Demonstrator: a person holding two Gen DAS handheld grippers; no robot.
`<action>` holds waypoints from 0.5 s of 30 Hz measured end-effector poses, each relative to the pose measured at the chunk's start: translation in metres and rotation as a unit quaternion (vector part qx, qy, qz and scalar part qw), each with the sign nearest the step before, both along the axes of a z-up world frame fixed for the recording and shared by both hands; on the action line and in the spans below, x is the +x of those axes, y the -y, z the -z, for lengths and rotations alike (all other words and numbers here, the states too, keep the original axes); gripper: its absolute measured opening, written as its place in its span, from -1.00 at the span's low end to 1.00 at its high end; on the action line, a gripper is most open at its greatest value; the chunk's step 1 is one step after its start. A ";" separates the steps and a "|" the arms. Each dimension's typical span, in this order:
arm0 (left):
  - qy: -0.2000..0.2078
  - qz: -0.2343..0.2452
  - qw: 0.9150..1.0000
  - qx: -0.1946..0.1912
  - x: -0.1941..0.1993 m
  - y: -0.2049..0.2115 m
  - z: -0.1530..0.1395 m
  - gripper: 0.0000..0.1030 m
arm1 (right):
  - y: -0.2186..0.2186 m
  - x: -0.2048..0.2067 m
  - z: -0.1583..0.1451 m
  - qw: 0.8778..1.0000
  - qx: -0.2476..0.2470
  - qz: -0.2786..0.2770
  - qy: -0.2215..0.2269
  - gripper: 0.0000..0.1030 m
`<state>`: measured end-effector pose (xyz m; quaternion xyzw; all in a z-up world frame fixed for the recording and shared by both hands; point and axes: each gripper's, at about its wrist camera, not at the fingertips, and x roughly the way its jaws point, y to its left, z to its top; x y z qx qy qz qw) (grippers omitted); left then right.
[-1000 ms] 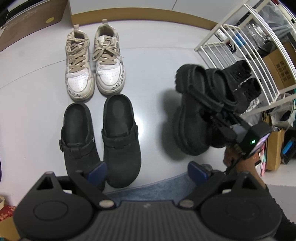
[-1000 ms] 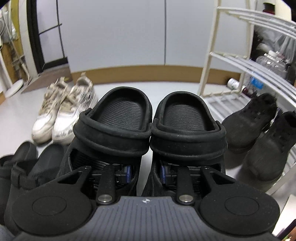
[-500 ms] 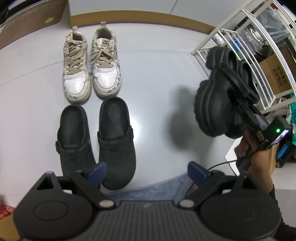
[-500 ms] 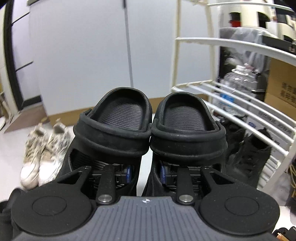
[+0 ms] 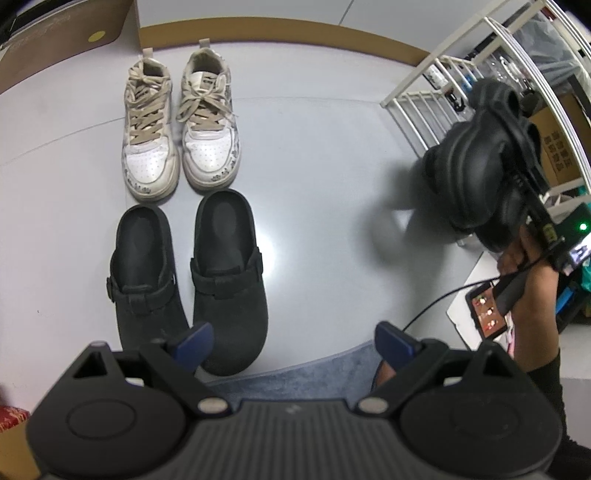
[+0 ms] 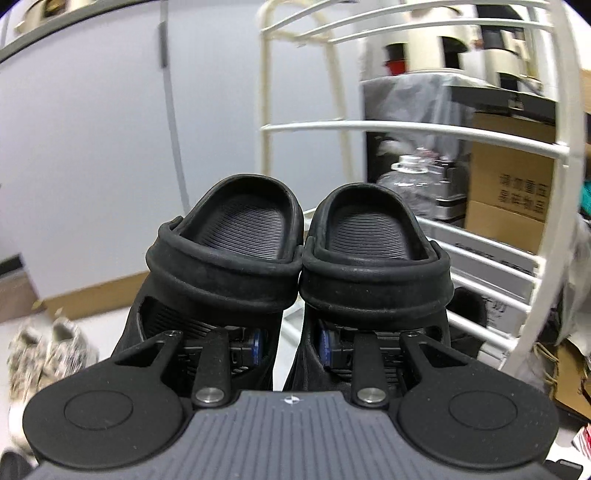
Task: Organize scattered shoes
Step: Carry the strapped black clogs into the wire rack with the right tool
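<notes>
My right gripper (image 6: pixel 290 341) is shut on a pair of black rubber clogs (image 6: pixel 295 254), one finger inside each shoe, pinching their inner walls together. It holds them in the air in front of the white wire shoe rack (image 6: pixel 424 129); they also show in the left wrist view (image 5: pixel 480 162). My left gripper (image 5: pixel 291 338) is open and empty above the floor. A pair of black suede clogs (image 5: pixel 192 273) lies side by side just beyond its left finger. A pair of white lace-up sneakers (image 5: pixel 181 125) stands behind them.
The rack (image 5: pixel 461 62) stands at the right, with a dark shoe (image 6: pixel 469 306) on its low shelf. Cardboard boxes (image 6: pixel 513 192) and a water bottle (image 6: pixel 402 173) sit behind it. A blue mat (image 5: pixel 295 376) lies near me, a brown box (image 5: pixel 62 33) at the back left.
My right gripper has lifted the black rubber clogs off the floor and carried them right, up toward the rack. The left gripper has stayed open and drawn back slightly.
</notes>
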<state>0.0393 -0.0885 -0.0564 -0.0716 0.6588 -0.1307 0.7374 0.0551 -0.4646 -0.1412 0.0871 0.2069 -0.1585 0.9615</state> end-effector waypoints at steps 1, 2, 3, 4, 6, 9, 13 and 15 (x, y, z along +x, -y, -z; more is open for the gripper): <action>0.002 -0.001 1.000 -0.001 0.000 0.000 0.000 0.86 | 0.003 0.000 -0.001 1.000 0.001 0.009 0.006 -0.40; 0.003 -0.001 1.000 0.000 0.000 0.000 -0.001 0.86 | 0.006 0.000 -0.002 1.000 -0.001 0.022 0.014 -0.39; 0.003 -0.001 1.000 0.000 0.000 0.000 -0.001 0.86 | 0.010 0.001 -0.003 0.999 -0.004 0.033 0.022 -0.40; 0.004 0.000 1.000 -0.001 0.000 0.001 -0.001 0.86 | 0.012 0.002 -0.004 0.999 -0.009 0.040 0.028 -0.40; 0.003 0.000 1.000 -0.003 0.000 0.001 -0.001 0.86 | 0.016 0.005 -0.004 0.998 -0.017 0.051 0.034 -0.40; 0.003 0.001 1.000 -0.001 0.000 0.001 0.000 0.86 | 0.025 0.011 -0.005 0.997 -0.018 0.066 0.036 -0.40; 0.002 -0.006 1.000 0.003 0.001 -0.003 0.001 0.86 | 0.036 0.018 -0.008 0.995 -0.016 0.092 0.039 -0.40; 0.002 -0.007 1.000 0.003 0.002 -0.003 0.001 0.86 | 0.040 0.022 -0.007 0.993 -0.013 0.111 0.042 -0.40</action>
